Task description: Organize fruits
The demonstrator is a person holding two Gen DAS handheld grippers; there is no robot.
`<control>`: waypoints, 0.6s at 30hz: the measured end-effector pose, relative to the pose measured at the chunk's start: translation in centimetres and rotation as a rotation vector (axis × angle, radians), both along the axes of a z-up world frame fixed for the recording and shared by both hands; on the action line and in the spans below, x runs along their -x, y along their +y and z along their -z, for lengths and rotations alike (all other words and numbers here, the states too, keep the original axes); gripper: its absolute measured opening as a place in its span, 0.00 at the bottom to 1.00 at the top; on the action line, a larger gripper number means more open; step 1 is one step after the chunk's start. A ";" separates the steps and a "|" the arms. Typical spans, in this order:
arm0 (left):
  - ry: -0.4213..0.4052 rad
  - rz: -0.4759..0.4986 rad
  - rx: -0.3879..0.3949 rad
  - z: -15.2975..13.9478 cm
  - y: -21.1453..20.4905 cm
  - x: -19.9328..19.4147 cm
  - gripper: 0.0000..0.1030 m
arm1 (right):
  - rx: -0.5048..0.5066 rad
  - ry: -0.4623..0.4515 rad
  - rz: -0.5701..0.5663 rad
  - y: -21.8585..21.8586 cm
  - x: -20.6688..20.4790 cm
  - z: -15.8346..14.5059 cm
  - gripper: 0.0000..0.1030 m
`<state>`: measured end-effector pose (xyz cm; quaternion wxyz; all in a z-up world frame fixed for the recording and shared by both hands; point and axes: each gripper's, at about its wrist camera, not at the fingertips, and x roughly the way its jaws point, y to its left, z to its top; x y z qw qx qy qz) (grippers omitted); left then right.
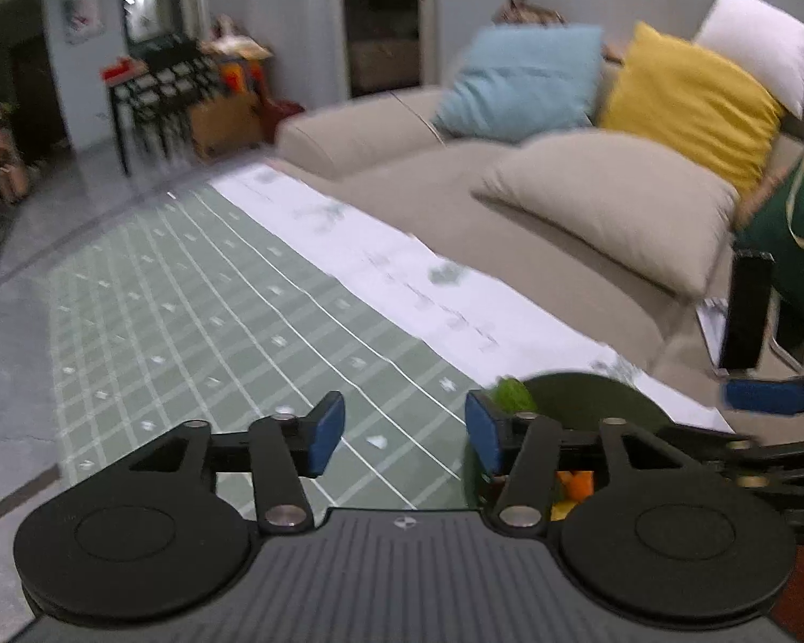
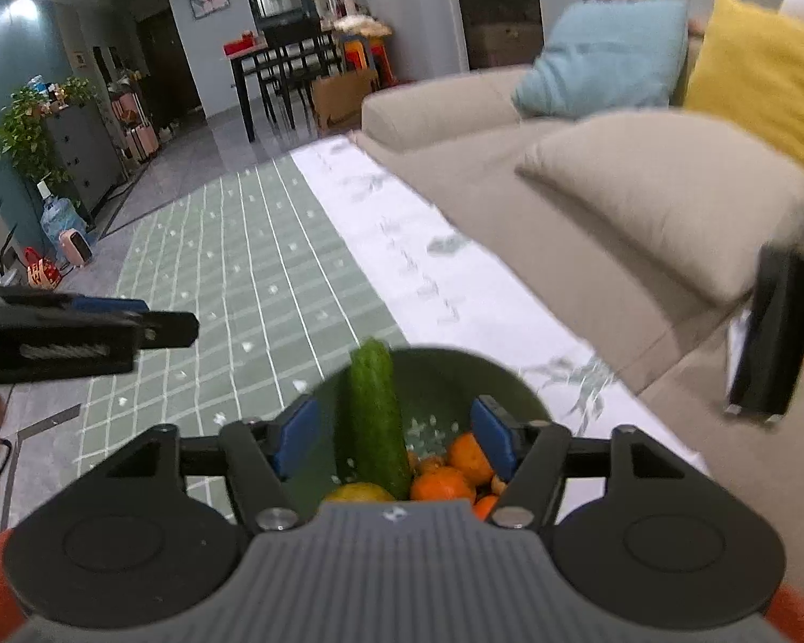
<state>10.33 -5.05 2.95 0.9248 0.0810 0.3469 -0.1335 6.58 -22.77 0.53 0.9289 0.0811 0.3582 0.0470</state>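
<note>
A dark green bowl sits below my right gripper. It holds a long green cucumber leaning on its far rim, several oranges and a yellow fruit. My right gripper is open above the bowl, its blue pads on either side of the cucumber without touching it. My left gripper is open and empty over the green rug, left of the bowl. The cucumber tip and oranges peek out behind its right finger. Each gripper shows at the edge of the other's view.
A green grid rug with a white patterned border covers the floor. A beige sofa with blue, yellow, beige and white cushions stands at right. A black object stands at far right. A dining table, chairs and plants are far back.
</note>
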 end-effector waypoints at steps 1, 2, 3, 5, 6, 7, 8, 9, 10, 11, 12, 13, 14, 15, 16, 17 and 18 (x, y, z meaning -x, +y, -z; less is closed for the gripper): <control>-0.023 -0.008 -0.005 -0.3 0.2 0.5 0.68 | 0.006 -0.022 0.002 0.2 0.7 -0.9 0.73; -0.042 -0.010 -0.009 -0.6 0.5 0.9 0.70 | 0.010 -0.043 0.005 0.3 1.4 -1.6 0.75; -0.057 -0.012 -0.016 -0.7 0.6 1.4 0.73 | 0.013 -0.061 0.010 0.4 2.1 -2.3 0.77; -0.083 -0.018 -0.028 -0.9 0.8 2.3 0.73 | 0.021 -0.088 0.025 0.7 3.4 -3.2 0.81; -0.088 -0.024 -0.031 -0.9 1.0 2.8 0.76 | 0.024 -0.102 0.036 0.8 4.1 -3.5 0.86; -0.088 -0.033 -0.034 -0.8 1.2 3.3 0.80 | 0.024 -0.120 0.047 0.9 4.9 -3.7 0.86; -0.087 -0.037 -0.036 -0.5 1.3 3.7 0.81 | 0.024 -0.136 0.060 1.0 5.5 -3.8 0.86; -0.086 -0.036 -0.037 -0.2 1.5 4.2 0.81 | 0.024 -0.152 0.076 1.1 6.3 -3.8 0.87; -0.085 -0.035 -0.037 0.2 1.5 4.7 0.81 | 0.026 -0.160 0.087 1.3 6.8 -3.7 0.91; -0.081 -0.032 -0.039 0.6 1.6 5.0 0.81 | 0.027 -0.161 0.094 1.5 7.4 -3.6 0.93; -0.074 -0.033 -0.044 1.0 1.6 5.3 0.81 | 0.028 -0.160 0.099 1.6 7.7 -3.4 0.95; -0.062 -0.037 -0.050 1.4 1.6 5.6 0.81 | 0.032 -0.161 0.109 1.8 8.2 -3.3 0.95; -0.048 -0.040 -0.058 1.7 1.5 5.9 0.81 | 0.039 -0.160 0.123 1.9 8.4 -3.1 0.95; -0.038 -0.040 -0.062 2.1 1.4 6.2 0.81 | 0.052 -0.162 0.146 2.0 8.8 -2.9 0.95; -0.033 -0.038 -0.062 2.3 1.3 6.5 0.81 | 0.066 -0.167 0.167 2.1 9.2 -2.7 0.95; -0.031 -0.035 -0.059 2.5 1.4 6.9 0.81 | 0.075 -0.170 0.175 2.2 9.6 -2.5 0.95; -0.029 -0.032 -0.056 2.7 1.4 7.3 0.81 | 0.082 -0.166 0.176 2.2 9.8 -2.2 0.95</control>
